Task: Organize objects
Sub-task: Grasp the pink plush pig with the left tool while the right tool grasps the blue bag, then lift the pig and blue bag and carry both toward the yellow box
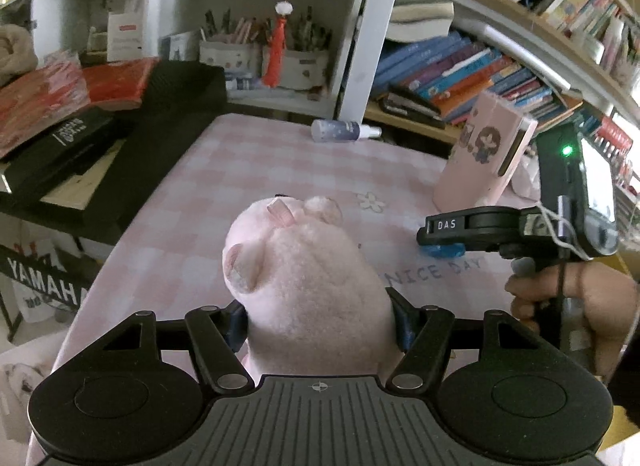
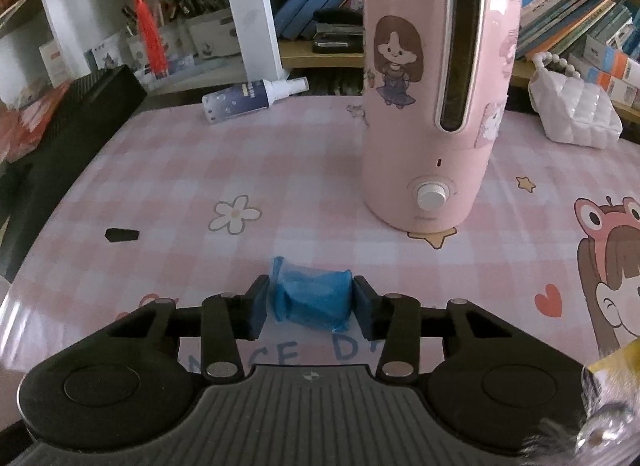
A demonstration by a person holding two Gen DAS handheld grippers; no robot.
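Observation:
A pink plush toy [image 1: 304, 274] fills the middle of the left wrist view, with my left gripper [image 1: 320, 322] shut on its body just above the pink checked tablecloth [image 1: 248, 169]. In the right wrist view my right gripper [image 2: 310, 302] is shut on a small blue plastic-wrapped roll [image 2: 312, 298] that lies on the tablecloth [image 2: 240, 153]. The left wrist view also catches the right gripper [image 1: 444, 240] from the side, held by a hand [image 1: 576, 298], with the blue roll [image 1: 442, 252] under its fingers. A tall pink humidifier [image 2: 432, 97] stands behind the roll.
A spray bottle [image 2: 252, 99] lies on its side at the table's far edge. A small black piece [image 2: 122, 234] lies at the left, a white quilted bag [image 2: 576, 113] at the far right. Bookshelves [image 1: 480, 73] and a black case [image 1: 160, 137] border the table.

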